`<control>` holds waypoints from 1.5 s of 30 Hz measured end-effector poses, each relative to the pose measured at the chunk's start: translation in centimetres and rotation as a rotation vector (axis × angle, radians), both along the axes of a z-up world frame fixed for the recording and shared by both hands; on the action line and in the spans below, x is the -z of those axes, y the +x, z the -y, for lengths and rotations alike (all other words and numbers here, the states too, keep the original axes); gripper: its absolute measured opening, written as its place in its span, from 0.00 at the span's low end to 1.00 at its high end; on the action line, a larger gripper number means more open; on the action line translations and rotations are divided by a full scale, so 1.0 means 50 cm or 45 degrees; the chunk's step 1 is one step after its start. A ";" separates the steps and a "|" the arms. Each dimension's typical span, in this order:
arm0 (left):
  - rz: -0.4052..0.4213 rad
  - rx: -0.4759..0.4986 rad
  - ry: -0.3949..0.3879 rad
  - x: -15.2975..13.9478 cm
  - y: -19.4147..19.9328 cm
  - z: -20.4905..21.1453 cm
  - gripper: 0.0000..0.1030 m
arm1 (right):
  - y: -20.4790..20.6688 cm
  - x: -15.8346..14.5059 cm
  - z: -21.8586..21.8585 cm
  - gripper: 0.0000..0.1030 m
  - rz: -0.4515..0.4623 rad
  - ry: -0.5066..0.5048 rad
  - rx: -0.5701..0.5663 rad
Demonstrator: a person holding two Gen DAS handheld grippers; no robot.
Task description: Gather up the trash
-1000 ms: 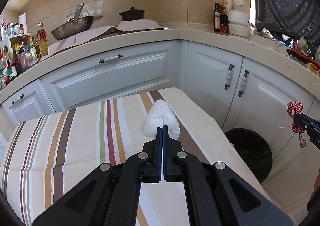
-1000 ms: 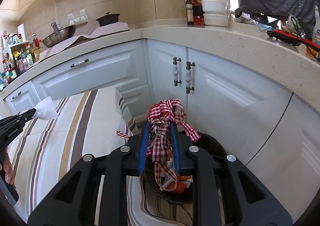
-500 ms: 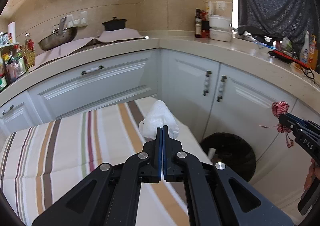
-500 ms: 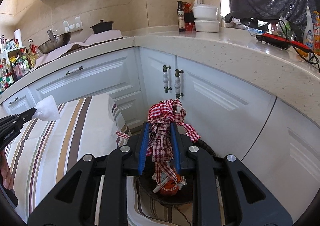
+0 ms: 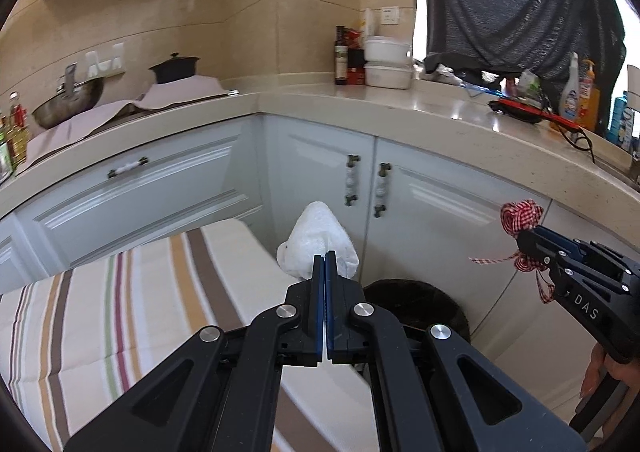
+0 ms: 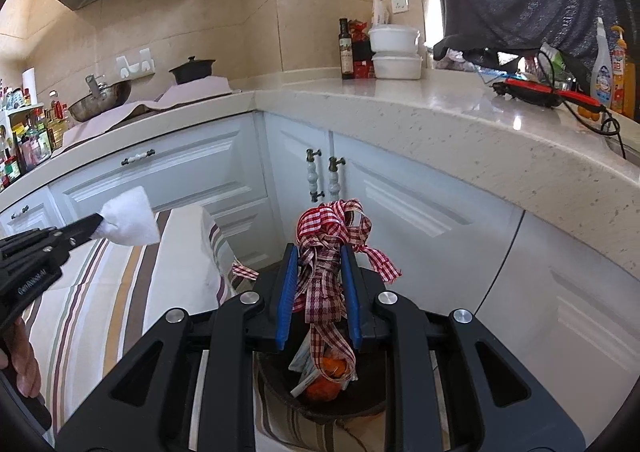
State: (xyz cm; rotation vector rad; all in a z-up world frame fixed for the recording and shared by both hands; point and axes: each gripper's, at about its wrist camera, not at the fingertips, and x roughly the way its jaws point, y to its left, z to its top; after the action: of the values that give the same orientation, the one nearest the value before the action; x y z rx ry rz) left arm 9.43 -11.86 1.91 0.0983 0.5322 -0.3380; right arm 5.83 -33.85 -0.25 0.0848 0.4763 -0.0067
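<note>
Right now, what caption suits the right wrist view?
Right gripper clamps checked ribbon above black bin; left gripper holds white tissue.

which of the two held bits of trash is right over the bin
The red checked ribbon in the right claw; it hangs above the black bin, while the white tissue is over the striped cloth.

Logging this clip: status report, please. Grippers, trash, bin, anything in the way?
Left gripper shut on tissue. Right gripper shut on ribbon, above bin. Bin already holds scraps. Nothing blocking the drop.
</note>
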 end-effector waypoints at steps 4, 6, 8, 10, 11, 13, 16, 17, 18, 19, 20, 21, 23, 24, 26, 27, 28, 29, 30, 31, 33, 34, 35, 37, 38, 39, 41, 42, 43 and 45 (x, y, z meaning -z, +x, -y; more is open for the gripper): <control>-0.020 0.038 0.023 0.026 0.023 0.044 0.01 | 0.022 0.026 0.018 0.21 -0.026 0.008 0.013; -0.034 0.056 0.037 0.043 0.037 0.068 0.01 | 0.036 0.042 0.024 0.21 -0.046 0.010 0.015; -0.044 0.075 0.061 0.062 0.050 0.092 0.01 | 0.051 0.064 0.031 0.21 -0.074 0.022 0.017; -0.054 0.088 0.075 0.076 0.060 0.108 0.01 | 0.064 0.083 0.036 0.21 -0.091 0.028 0.020; -0.058 0.095 0.082 0.082 0.067 0.116 0.01 | 0.070 0.091 0.038 0.21 -0.095 0.030 0.021; -0.063 0.100 0.099 0.093 0.074 0.130 0.01 | 0.085 0.107 0.042 0.21 -0.112 0.037 0.023; -0.090 0.112 0.120 0.109 0.091 0.147 0.01 | 0.102 0.123 0.046 0.21 -0.118 0.038 0.033; -0.106 0.114 0.129 0.115 0.098 0.151 0.02 | 0.108 0.128 0.047 0.22 -0.120 0.040 0.037; -0.112 0.113 0.134 0.119 0.101 0.154 0.02 | 0.115 0.134 0.050 0.23 -0.127 0.046 0.040; -0.118 0.109 0.140 0.123 0.104 0.157 0.04 | 0.121 0.139 0.052 0.23 -0.132 0.050 0.044; -0.126 0.102 0.144 0.126 0.108 0.157 0.12 | 0.125 0.142 0.054 0.28 -0.136 0.054 0.046; -0.134 0.101 0.143 0.129 0.110 0.157 0.17 | 0.130 0.147 0.056 0.32 -0.139 0.060 0.048; -0.142 0.089 0.137 0.132 0.113 0.154 0.30 | 0.134 0.151 0.057 0.38 -0.143 0.062 0.050; -0.140 0.083 0.138 0.133 0.114 0.153 0.30 | 0.137 0.153 0.058 0.38 -0.146 0.060 0.051; -0.143 0.079 0.145 0.134 0.113 0.150 0.31 | 0.138 0.155 0.059 0.38 -0.148 0.062 0.054; -0.145 0.074 0.146 0.134 0.116 0.150 0.32 | 0.137 0.155 0.060 0.38 -0.146 0.062 0.057; -0.145 0.069 0.144 0.133 0.116 0.147 0.35 | 0.135 0.154 0.059 0.38 -0.144 0.061 0.058; -0.144 0.063 0.138 0.131 0.116 0.144 0.39 | 0.134 0.153 0.058 0.38 -0.143 0.060 0.058; -0.137 0.056 0.130 0.128 0.115 0.139 0.41 | 0.133 0.151 0.058 0.38 -0.141 0.058 0.059; -0.133 0.050 0.126 0.125 0.115 0.136 0.43 | 0.131 0.149 0.057 0.38 -0.139 0.056 0.061; -0.128 0.042 0.119 0.120 0.112 0.129 0.46 | 0.125 0.144 0.057 0.39 -0.135 0.057 0.064; -0.126 0.039 0.115 0.117 0.109 0.126 0.48 | 0.121 0.141 0.055 0.39 -0.130 0.056 0.068; -0.124 0.036 0.113 0.116 0.108 0.124 0.51 | 0.116 0.138 0.055 0.41 -0.125 0.054 0.071; -0.117 0.032 0.104 0.109 0.101 0.117 0.54 | 0.106 0.129 0.052 0.42 -0.115 0.050 0.075; -0.112 0.029 0.099 0.105 0.096 0.113 0.57 | 0.101 0.125 0.050 0.44 -0.111 0.046 0.077; -0.108 0.027 0.095 0.101 0.092 0.109 0.59 | 0.095 0.121 0.048 0.44 -0.106 0.043 0.078; -0.096 0.023 0.091 0.094 0.081 0.101 0.63 | 0.081 0.110 0.043 0.45 -0.094 0.038 0.082; -0.084 0.018 0.087 0.088 0.072 0.095 0.64 | 0.072 0.105 0.041 0.46 -0.087 0.037 0.085; -0.075 0.015 0.084 0.084 0.066 0.091 0.65 | 0.063 0.101 0.040 0.50 -0.081 0.036 0.090; -0.052 0.009 0.080 0.074 0.051 0.082 0.68 | 0.044 0.089 0.034 0.54 -0.064 0.034 0.098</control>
State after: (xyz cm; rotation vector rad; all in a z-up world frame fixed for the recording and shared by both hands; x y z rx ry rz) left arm 11.99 -15.96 -1.82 0.1541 0.5829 -0.3312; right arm 8.01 -35.55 -4.72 0.1291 0.5233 -0.0779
